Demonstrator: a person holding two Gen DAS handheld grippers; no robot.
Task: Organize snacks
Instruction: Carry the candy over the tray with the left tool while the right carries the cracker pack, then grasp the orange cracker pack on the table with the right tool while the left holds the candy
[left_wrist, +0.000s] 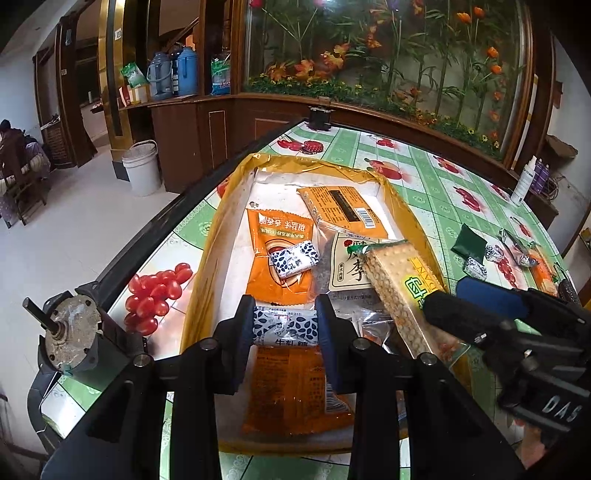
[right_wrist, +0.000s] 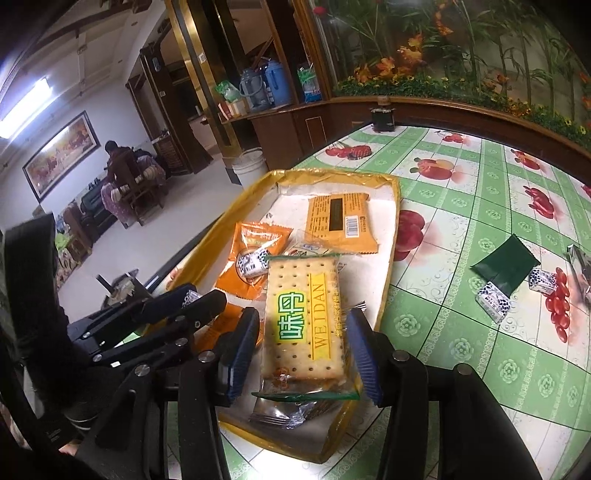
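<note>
A yellow-rimmed tray (left_wrist: 207, 277) (right_wrist: 391, 236) with a white floor holds several snack packs: orange packets (left_wrist: 280, 243), a barcode packet (right_wrist: 340, 218) and a blue-and-white candy (left_wrist: 293, 258). My left gripper (left_wrist: 286, 325) (right_wrist: 201, 297) hangs over the tray's near end, shut on another blue-and-white candy (left_wrist: 284, 325). My right gripper (right_wrist: 303, 321) (left_wrist: 448, 291) is over the tray's right side. A WEIDAN cracker pack (right_wrist: 303, 314) (left_wrist: 399, 280) lies tilted between its blue pads (right_wrist: 240, 354), which stand slightly off it. It rests on the packs below.
Right of the tray on the green fruit-print cloth lie a dark green packet (right_wrist: 506, 266), two wrapped candies (right_wrist: 493, 301) and a silver wrapper (left_wrist: 513, 240). The table's dark edge runs along the left, with a small motor (left_wrist: 70, 332) clamped there. A white bottle (left_wrist: 522, 181) stands far right.
</note>
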